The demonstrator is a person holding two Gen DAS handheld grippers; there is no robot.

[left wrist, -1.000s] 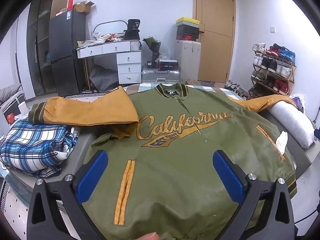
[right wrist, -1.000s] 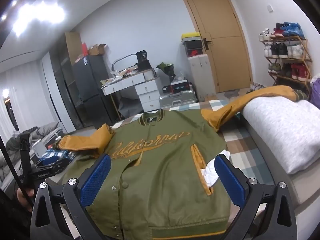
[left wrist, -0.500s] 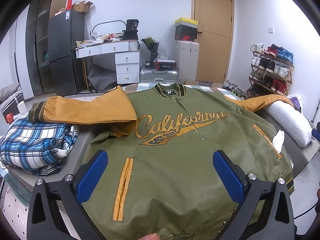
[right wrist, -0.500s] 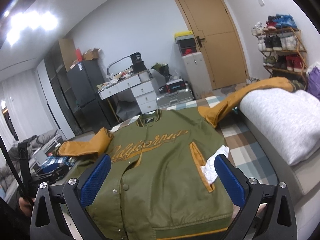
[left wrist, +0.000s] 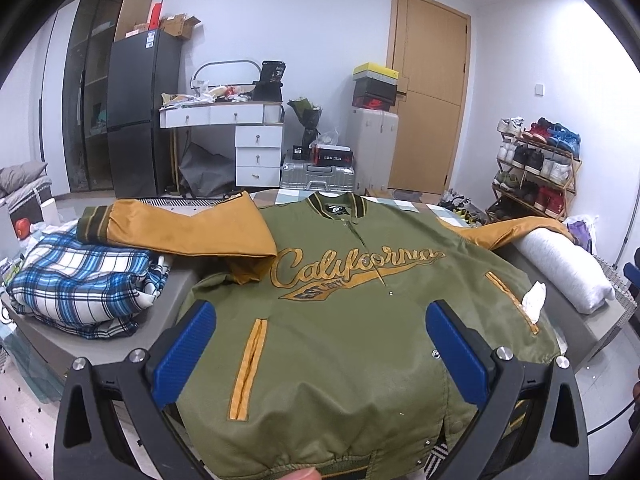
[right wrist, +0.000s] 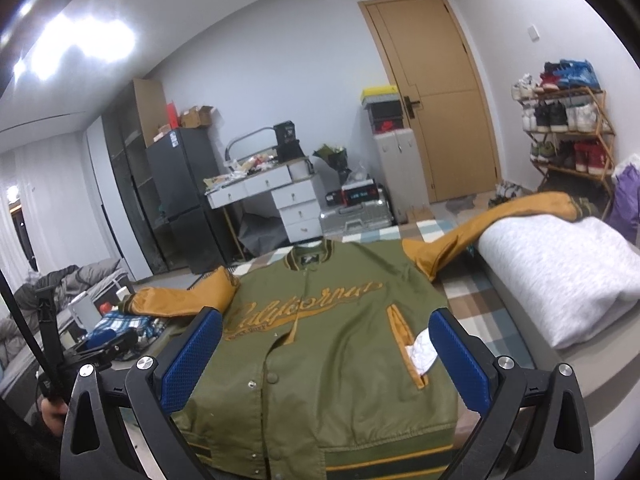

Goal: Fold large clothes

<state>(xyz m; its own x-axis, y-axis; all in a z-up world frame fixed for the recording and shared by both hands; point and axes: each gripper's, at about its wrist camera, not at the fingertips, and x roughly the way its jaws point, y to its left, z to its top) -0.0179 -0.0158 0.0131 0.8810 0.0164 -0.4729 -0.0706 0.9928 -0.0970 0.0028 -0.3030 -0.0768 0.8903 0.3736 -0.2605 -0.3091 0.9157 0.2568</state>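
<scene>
Right tool (right wrist: 324, 360) now tilted further upward and back, green jacket (right wrist: 332, 344) lower in its view.

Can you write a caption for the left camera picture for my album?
Open blue-padded left tongs hover over a green California jacket spread flat, one mustard sleeve folded inward.
</scene>
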